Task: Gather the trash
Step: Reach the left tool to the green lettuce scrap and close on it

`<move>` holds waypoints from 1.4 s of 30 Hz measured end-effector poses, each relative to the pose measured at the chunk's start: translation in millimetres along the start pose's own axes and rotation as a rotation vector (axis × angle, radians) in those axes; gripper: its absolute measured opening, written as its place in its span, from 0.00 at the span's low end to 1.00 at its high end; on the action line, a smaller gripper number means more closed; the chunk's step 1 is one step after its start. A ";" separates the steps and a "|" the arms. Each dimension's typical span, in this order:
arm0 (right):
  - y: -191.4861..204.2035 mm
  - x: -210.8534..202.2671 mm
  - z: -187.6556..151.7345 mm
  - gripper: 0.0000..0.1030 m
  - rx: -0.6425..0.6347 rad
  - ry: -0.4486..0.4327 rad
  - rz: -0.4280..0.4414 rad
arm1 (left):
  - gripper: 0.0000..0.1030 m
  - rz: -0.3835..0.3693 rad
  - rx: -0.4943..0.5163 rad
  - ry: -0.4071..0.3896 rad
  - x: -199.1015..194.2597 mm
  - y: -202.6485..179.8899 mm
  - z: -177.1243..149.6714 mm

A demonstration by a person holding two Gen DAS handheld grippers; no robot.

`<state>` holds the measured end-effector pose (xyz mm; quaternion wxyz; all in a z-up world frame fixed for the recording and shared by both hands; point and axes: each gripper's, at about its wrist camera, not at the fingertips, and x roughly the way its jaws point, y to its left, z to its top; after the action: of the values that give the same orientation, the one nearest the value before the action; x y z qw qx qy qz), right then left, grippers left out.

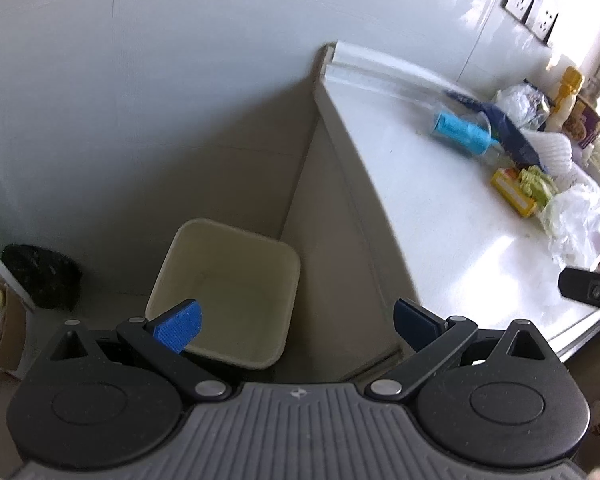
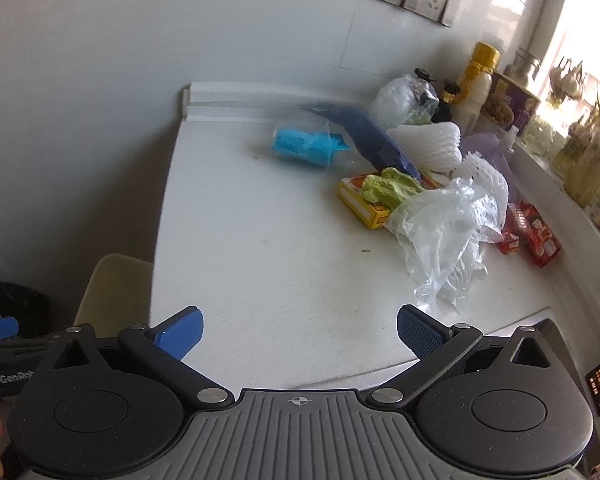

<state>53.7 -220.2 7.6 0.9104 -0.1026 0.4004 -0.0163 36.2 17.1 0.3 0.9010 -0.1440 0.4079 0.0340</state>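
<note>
A white countertop (image 2: 260,248) is set against a pale wall (image 2: 140,60), with trash (image 2: 440,216) heaped at its two o'clock. A cream bin (image 1: 228,284) is seen on the floor at twelve o'clock of the left gripper (image 1: 296,326). Both it and the right gripper (image 2: 300,330) are spread wide, nothing held.

Bin (image 1: 224,292) on floor beside counter's (image 2: 260,280) left edge; trash pile (image 2: 420,184) toward counter's far right; bottles (image 2: 476,80) behind, against wall.

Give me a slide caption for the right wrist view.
Open right hand-held gripper faces a white counter littered with plastic bag, yellow box and blue roll.
</note>
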 end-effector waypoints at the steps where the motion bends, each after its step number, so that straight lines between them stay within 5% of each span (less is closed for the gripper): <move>1: -3.4 2.1 0.5 1.00 0.010 -0.006 0.003 | 0.99 -0.005 0.006 -0.014 0.1 -1.5 3.0; 10: -43.1 16.1 20.2 1.00 0.095 -0.024 -0.012 | 0.99 -0.133 0.110 -0.122 12.0 -23.3 33.7; 14: -63.3 23.8 28.5 1.00 0.143 -0.030 0.026 | 0.99 -0.214 0.233 -0.115 28.3 -38.9 47.3; 23: -116.2 43.8 36.4 1.00 0.409 -0.125 -0.023 | 0.95 -0.400 0.344 -0.146 45.9 -71.5 78.3; 30: -147.1 59.6 21.5 0.98 0.613 -0.241 0.035 | 0.86 -0.528 0.462 -0.144 70.0 -104.8 84.8; 34: -157.7 68.4 15.7 0.86 0.696 -0.296 0.097 | 0.78 -0.607 0.544 -0.137 86.6 -129.1 83.8; 42: -169.5 97.4 1.9 0.50 0.780 -0.259 0.091 | 0.65 -0.739 0.581 -0.111 109.0 -164.9 88.2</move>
<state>130.1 -396.6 -28.0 0.9236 0.2667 0.2507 -0.1137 202.1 -121.5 12.6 0.8760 -0.0193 0.2733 -0.3969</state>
